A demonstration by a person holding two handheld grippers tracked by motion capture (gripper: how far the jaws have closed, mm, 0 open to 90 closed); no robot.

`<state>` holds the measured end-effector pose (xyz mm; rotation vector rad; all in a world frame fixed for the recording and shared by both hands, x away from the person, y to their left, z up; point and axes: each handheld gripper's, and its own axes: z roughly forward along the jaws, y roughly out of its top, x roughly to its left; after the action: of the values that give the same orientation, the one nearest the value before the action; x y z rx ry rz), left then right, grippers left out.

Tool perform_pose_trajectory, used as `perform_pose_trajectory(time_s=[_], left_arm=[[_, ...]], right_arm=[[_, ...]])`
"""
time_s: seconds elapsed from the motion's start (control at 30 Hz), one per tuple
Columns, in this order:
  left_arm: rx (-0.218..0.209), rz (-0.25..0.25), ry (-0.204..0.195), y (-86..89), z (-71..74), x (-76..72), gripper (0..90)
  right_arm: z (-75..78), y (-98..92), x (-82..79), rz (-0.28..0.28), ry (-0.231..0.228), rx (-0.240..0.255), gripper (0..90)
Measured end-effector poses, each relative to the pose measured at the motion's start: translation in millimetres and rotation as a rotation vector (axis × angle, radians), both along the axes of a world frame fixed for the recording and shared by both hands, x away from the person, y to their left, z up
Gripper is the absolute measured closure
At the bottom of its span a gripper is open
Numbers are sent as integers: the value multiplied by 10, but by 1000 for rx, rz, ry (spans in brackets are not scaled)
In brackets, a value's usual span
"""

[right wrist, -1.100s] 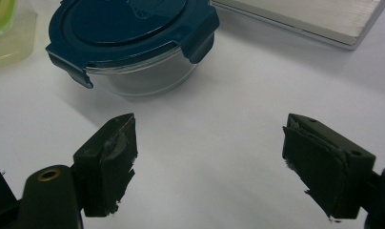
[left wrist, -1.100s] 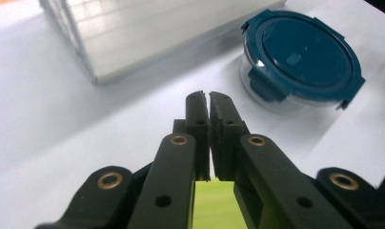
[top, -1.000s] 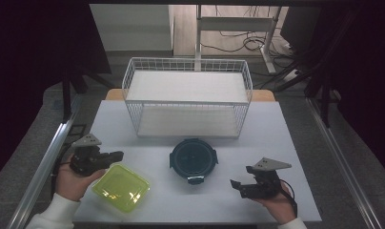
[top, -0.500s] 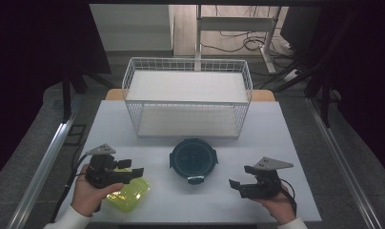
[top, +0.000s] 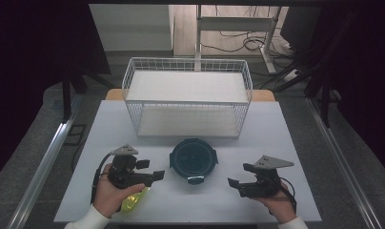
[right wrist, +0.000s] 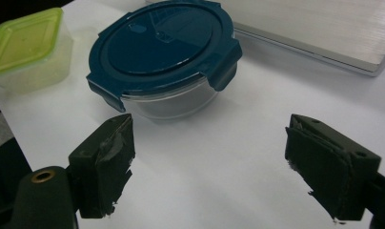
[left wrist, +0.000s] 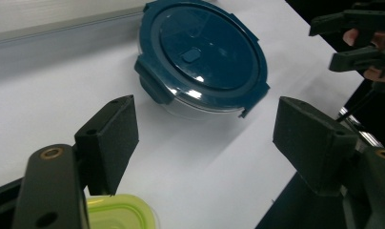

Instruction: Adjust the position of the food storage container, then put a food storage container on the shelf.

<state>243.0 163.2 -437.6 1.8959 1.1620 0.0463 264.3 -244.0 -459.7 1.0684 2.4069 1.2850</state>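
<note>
A round glass container with a dark blue clip lid stands at the middle of the white table. My left gripper hovers just left of it, pointing at it. Its jaws have just been opening and stand wide apart with nothing between them. In the left gripper view the round container lies ahead. A yellow-green lidded box sits mostly under my left hand. My right gripper rests open to the right of the round container, and its jaws hold nothing.
A white wire basket stands behind the container at the table's far edge; its base shows in the right gripper view. The green box lies beyond the round container there. The right gripper appears far off in the left gripper view.
My left hand has slid right from beside the green box to above it, nearer the round container, and its jaws have opened. The right hand has stayed where it was.
</note>
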Motion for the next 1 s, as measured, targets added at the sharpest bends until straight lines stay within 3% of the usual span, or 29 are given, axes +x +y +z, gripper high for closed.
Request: perform_pose_trajectory(time_s=[0.23, 0.43, 0.73, 1.0], left_arm=[[-48, 11, -1, -21, 10, 53, 204], [-82, -4, 18, -105, 46, 139, 181], [-161, 20, 62, -187, 30, 317, 161], [-173, 34, 98, -184, -49, 454, 161]], right_arm=[[67, 32, 74, -8, 35, 40, 160], [146, 109, 149, 5, 56, 56, 157], [195, 161, 341, -6, 110, 92, 150], [154, 184, 541, -21, 168, 106, 145]])
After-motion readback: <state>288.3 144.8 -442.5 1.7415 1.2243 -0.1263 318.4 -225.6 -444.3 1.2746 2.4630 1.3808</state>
